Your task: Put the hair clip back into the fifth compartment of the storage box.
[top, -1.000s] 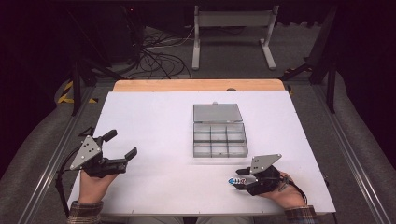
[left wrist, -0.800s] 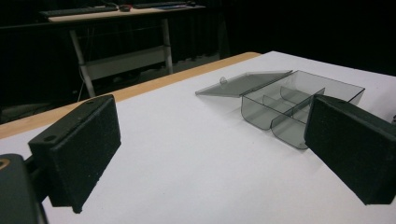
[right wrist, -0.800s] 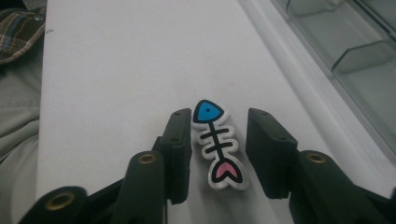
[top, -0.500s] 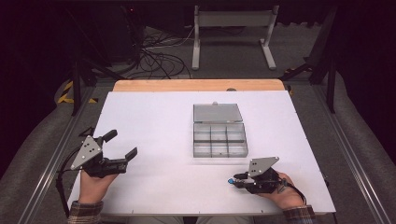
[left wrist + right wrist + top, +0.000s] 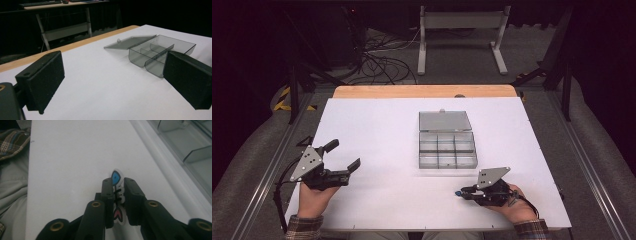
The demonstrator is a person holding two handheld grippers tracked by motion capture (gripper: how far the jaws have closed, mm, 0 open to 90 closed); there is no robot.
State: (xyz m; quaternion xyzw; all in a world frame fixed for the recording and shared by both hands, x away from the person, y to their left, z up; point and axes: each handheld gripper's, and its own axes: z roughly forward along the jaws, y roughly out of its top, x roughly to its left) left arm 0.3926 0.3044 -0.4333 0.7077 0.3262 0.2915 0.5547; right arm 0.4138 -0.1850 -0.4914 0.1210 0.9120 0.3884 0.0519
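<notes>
A clear grey compartment box lies open in the middle of the white table, its lid folded flat behind it; the box also shows in the left gripper view. My right gripper rests low on the table near the front edge, shut on a small flat fish-shaped piece with a blue head and a pink tail. That blue tip pokes out to the left. My left gripper is held at the table's left side, jaws wide apart with nothing between them.
A wooden strip runs along the table's far edge. Behind it stand a white metal frame and loose cables on the floor. Metal rails flank the table. A plaid sleeve lies at the near edge.
My right gripper has dropped lower toward the table and drawn slightly nearer the front edge, still with the fish piece in it. The left gripper has stayed put.
</notes>
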